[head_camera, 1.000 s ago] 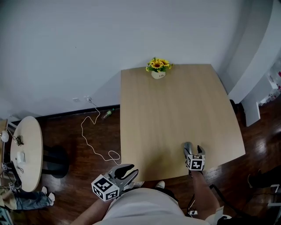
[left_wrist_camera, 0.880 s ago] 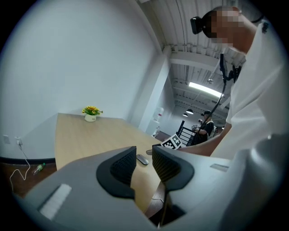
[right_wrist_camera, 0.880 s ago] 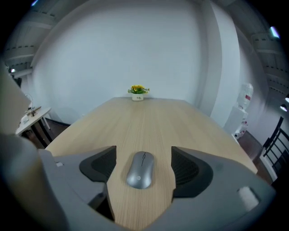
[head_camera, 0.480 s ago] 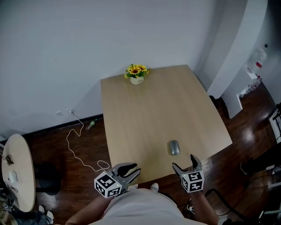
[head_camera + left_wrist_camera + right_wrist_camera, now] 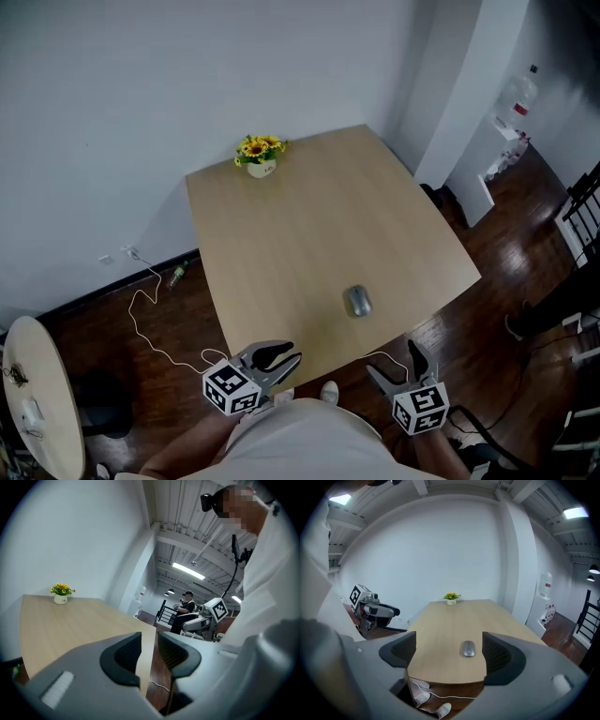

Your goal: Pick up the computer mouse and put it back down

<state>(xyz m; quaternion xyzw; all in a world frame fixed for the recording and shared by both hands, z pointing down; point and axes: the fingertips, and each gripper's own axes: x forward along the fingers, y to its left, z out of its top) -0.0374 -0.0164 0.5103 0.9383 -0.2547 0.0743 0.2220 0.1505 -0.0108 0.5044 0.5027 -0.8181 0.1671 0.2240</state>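
Grey computer mouse (image 5: 357, 301) lay on the wooden surface (image 5: 281, 216) near its 5 o'clock edge, so the right gripper (image 5: 392, 362), fingers wide and empty, should retreat without nudging it; the left gripper (image 5: 292, 355) held its fingers narrowly apart

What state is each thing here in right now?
computer mouse: lying flat on the table, untouched.
left gripper: jaws barely apart, empty.
right gripper: jaws wide open, empty, off the table's near edge.
flower pot: upright at the far edge.
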